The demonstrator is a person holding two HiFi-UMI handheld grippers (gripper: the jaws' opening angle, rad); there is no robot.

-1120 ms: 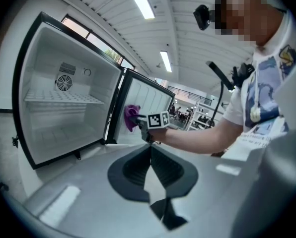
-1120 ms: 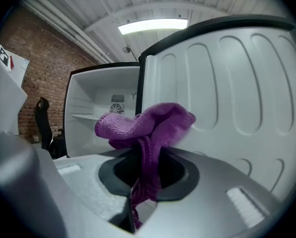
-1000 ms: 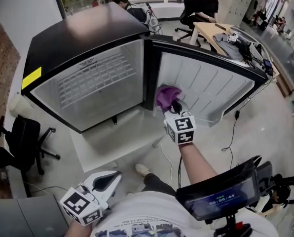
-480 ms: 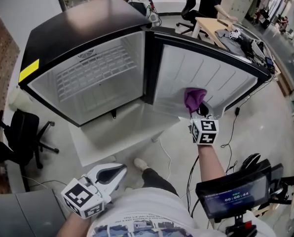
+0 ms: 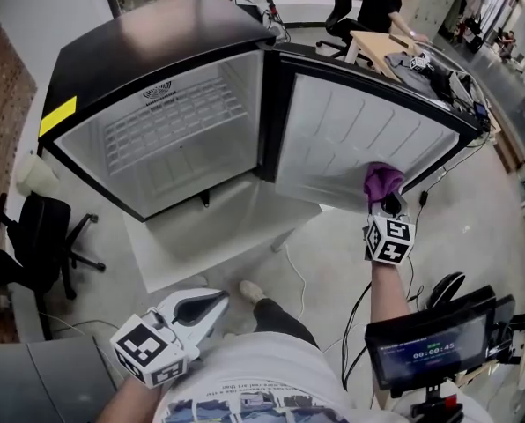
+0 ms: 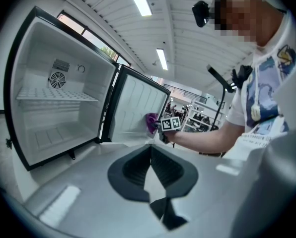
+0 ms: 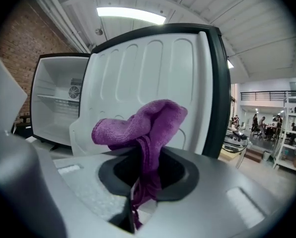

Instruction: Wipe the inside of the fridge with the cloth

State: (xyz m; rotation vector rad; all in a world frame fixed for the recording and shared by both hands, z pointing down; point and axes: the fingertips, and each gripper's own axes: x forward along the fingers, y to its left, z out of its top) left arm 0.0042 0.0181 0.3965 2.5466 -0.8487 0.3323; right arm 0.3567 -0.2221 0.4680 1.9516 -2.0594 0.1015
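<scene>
Forearm reaching forward and rightward, I am holding my right gripper (image 5: 389, 206) at the open fridge door (image 5: 351, 139). The mini fridge (image 5: 157, 60) is sitting on a white platform (image 5: 218, 236) in an open office. My fingers are pinching the purple cloth (image 5: 382, 181), which is bunching just ahead of them at the liner's lower outer corner. My left gripper (image 5: 201, 311) is hanging low, its jaws together and holding nothing.

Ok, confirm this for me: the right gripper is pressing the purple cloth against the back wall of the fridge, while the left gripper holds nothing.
Not the back wall. The right gripper holds the purple cloth at the inner side of the open door, low near its outer edge, as the head view shows. The left gripper holds nothing.
</scene>
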